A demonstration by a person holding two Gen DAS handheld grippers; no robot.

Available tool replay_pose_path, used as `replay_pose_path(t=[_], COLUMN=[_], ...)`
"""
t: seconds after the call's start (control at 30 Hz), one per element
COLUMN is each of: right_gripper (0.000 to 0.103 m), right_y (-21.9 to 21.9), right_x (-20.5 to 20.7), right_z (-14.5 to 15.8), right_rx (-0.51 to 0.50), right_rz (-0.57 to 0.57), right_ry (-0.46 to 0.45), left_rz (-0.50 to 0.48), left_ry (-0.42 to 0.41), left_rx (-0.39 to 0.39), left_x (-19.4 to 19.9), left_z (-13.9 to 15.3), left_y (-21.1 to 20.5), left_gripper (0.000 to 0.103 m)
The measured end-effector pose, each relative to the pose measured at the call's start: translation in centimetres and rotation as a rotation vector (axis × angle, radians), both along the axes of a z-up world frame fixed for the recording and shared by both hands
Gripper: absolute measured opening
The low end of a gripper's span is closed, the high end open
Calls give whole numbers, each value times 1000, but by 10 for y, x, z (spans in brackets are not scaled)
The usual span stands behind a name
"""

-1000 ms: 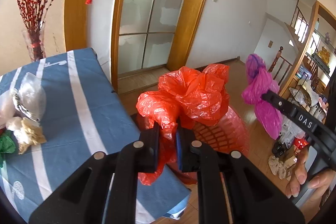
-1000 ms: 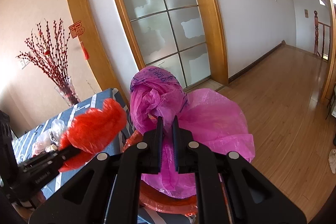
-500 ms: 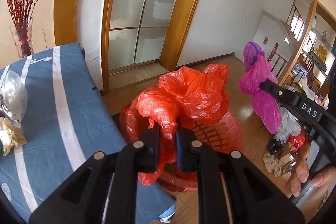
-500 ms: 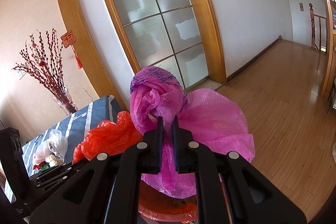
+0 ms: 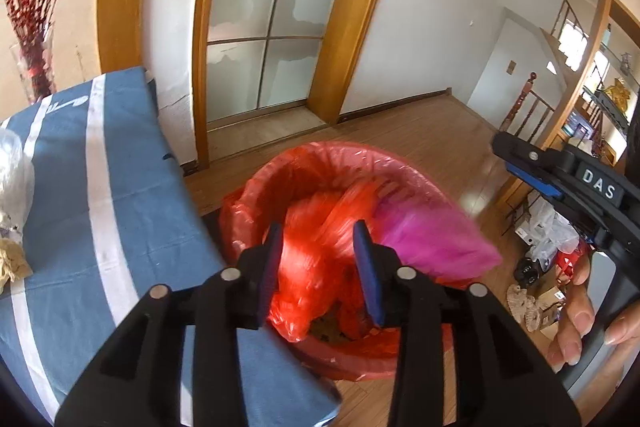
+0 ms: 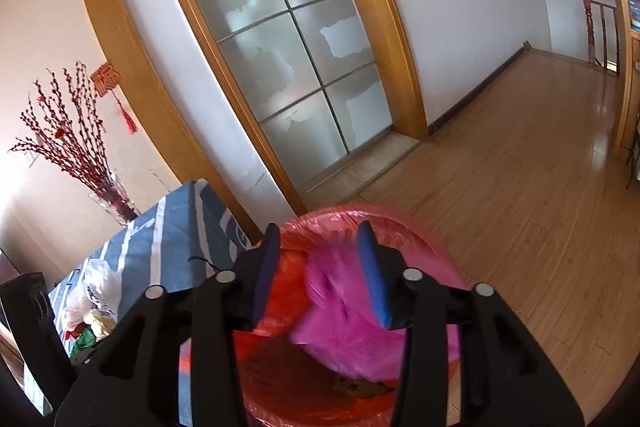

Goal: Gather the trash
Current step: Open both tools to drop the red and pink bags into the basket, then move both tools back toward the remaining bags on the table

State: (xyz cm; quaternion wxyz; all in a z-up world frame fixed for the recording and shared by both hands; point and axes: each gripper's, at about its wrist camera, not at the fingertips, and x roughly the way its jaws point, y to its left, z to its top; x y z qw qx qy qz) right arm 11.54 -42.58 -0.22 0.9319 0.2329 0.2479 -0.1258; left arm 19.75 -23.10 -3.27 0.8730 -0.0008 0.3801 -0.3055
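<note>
Both hand-held grippers, left (image 5: 316,259) and right (image 6: 320,267), hang spread over the bin (image 5: 320,155), the red bag (image 5: 316,239) and pink bag (image 5: 432,243) blurred inside it (dropping, I judge). Next I reach for the trash on the table (image 5: 100,187).

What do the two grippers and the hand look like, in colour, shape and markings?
Both grippers are black plastic. The left gripper and the right gripper each have two flat fingers with blue pads and round silver pins at the linkage joints. From the left wrist view, the right gripper's body bears white letters "DAS". The hand is bare; no sleeve shows.
</note>
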Motion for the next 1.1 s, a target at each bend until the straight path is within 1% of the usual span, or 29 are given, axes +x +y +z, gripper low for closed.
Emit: replay_pose_path(t=[0.03, 0.13, 0.17, 0.23, 0.33, 0.4, 0.43, 0.47, 0.5, 0.67, 0.7, 0.9, 1.0, 1.1], right_gripper=[48, 53, 56, 62, 66, 75, 82, 86, 87, 88, 88, 87, 84, 76], right_y=[0, 2, 4, 10, 23, 33, 39, 44, 52, 94, 106, 174, 208, 240], right_x=[-1, -5, -5, -6, -4, -2, -1, 1, 3, 23, 28, 53, 65, 74], right_z=[-1, -1, 0, 4, 8, 10, 10, 11, 12, 12, 11, 6, 3, -1], right_rx=[-3, -26, -40, -80, -135, -160, -174, -185, -196, -242, -243, -218, -215, -214], right_rz=[-6, -21, -25, -31, -13, -1, 5, 12, 27, 123, 154, 328, 407, 478], right_ry=[3, 4, 5, 4, 0, -5, -9, -12, -15, -11, -13, -15, -6, 12], left_rz=[5, 24, 33, 62, 107, 138, 162, 182, 212, 352, 368, 535, 602, 654], left_ry=[2, 0, -4, -24, -59, -83, -100, -115, -134, -187, -192, -217, -209, -200], left_rx=[2, 11, 16, 37, 58, 75, 87, 97, 112, 128, 128, 152, 157, 154], left_x=[0, 1, 1, -1, -4, -7, -8, -10, -11, -16, -16, -23, -24, -26], left_z=[-1, -3, -2, -1, 3, 7, 9, 11, 14, 27, 28, 36, 33, 31], left_y=[2, 14, 19, 30, 51, 67, 78, 88, 102, 170, 179, 262, 295, 324], left_gripper=[41, 44, 46, 52, 57, 61, 64, 65, 65, 66, 67, 67, 67, 67])
